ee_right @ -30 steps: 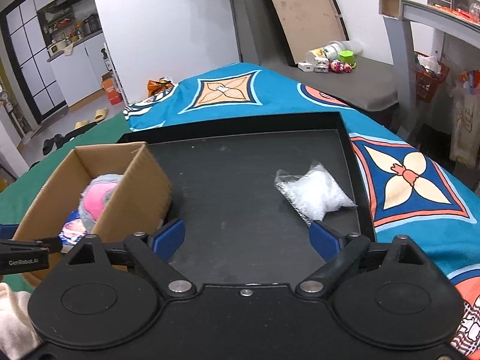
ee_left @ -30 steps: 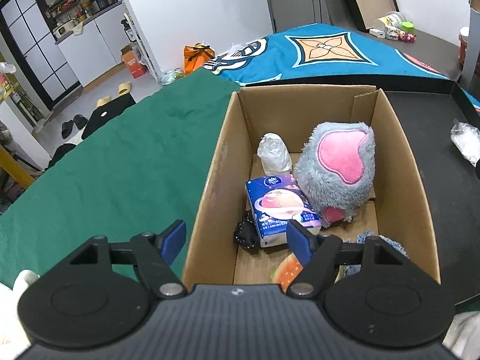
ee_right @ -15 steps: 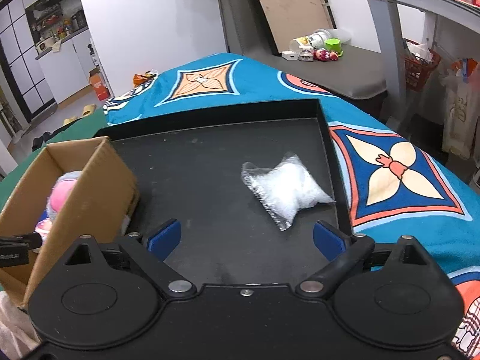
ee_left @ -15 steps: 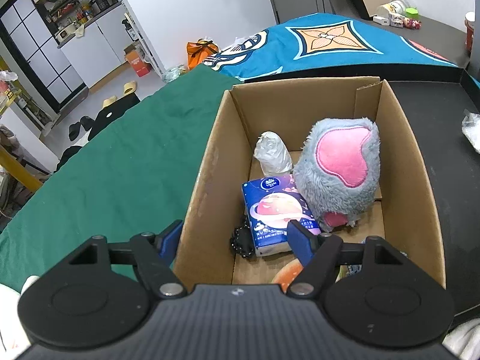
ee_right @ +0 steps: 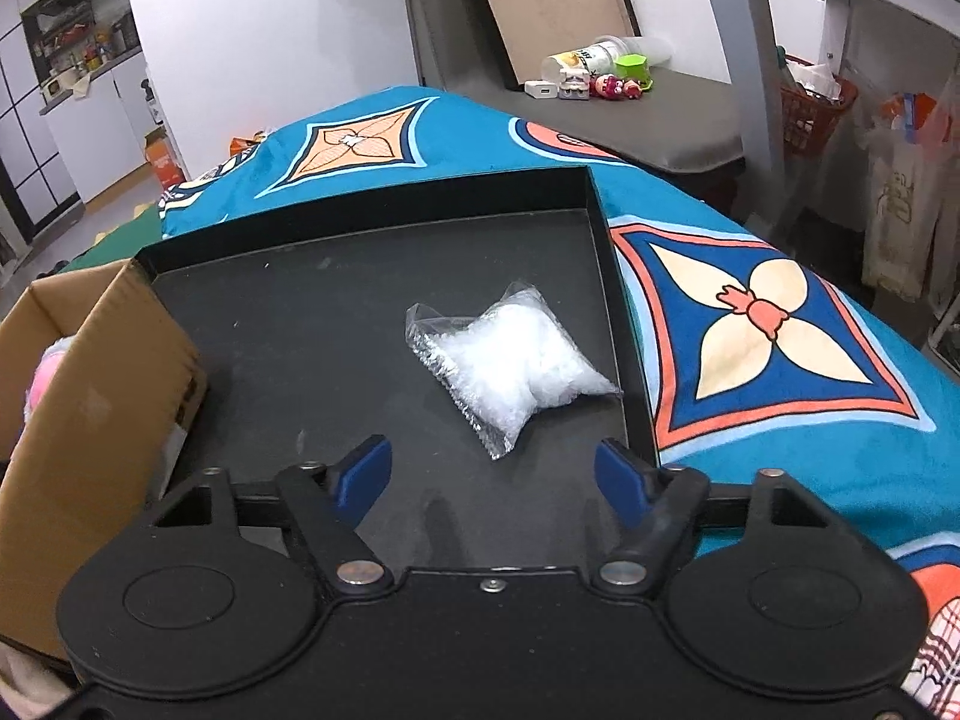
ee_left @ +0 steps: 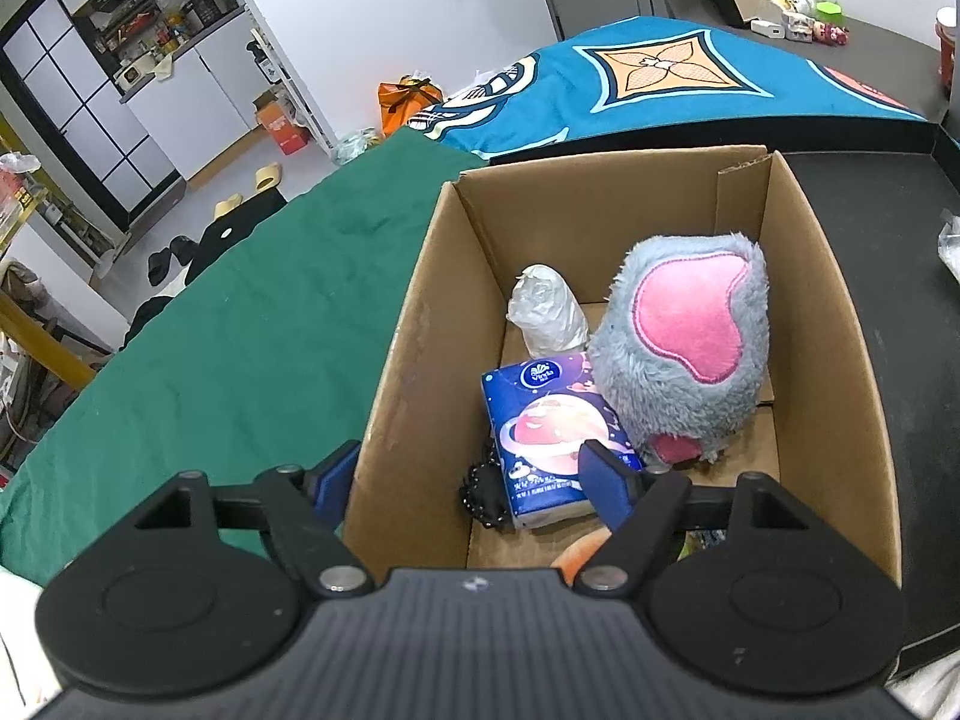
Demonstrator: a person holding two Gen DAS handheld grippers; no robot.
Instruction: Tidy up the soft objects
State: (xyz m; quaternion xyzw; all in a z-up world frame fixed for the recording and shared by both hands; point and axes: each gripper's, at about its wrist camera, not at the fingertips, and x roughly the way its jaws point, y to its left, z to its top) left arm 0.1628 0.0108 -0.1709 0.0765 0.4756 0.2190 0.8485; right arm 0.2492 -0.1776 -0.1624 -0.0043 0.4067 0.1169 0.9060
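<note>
Ahead of the right tool [ee_right: 495, 477], spread and empty, the clear bag [ee_right: 510, 360] now lies nearer, left tool [ee_left: 468, 477] likewise spread.

Brown cardboard box [ee_left: 414, 324] holding a grey plush toy [ee_left: 684, 372] with a pink patch and a blue planet-print tissue pack [ee_left: 546, 420]; clear white-filled bag [ee_right: 510, 360] on a black tray [ee_right: 336, 324].

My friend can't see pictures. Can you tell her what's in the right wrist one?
An open, empty right tool hovers over a clear bag of white stuffing lying on a black tray. A cardboard box stands at the left.
</note>
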